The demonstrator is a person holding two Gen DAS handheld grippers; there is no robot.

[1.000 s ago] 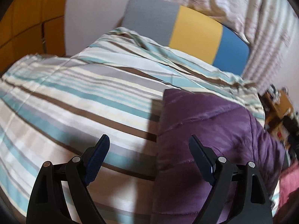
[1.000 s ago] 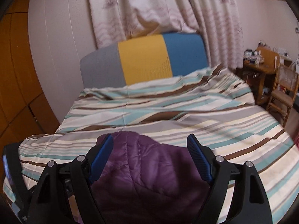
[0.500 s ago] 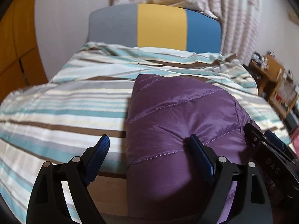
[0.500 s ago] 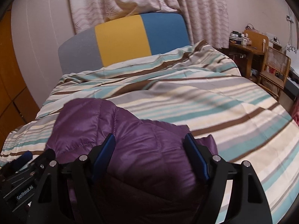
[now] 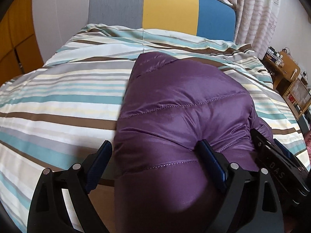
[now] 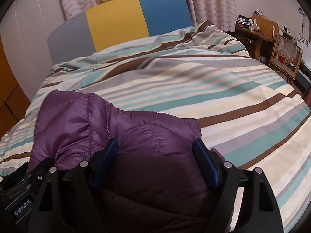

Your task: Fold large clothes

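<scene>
purple quilted jacket [image 5: 180,104], bunched, on bed

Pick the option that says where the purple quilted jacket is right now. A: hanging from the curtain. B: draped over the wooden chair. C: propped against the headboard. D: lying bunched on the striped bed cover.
D: the purple quilted jacket lies bunched on the striped bed cover, well short of the headboard and away from the wooden chair and the curtain.
</scene>
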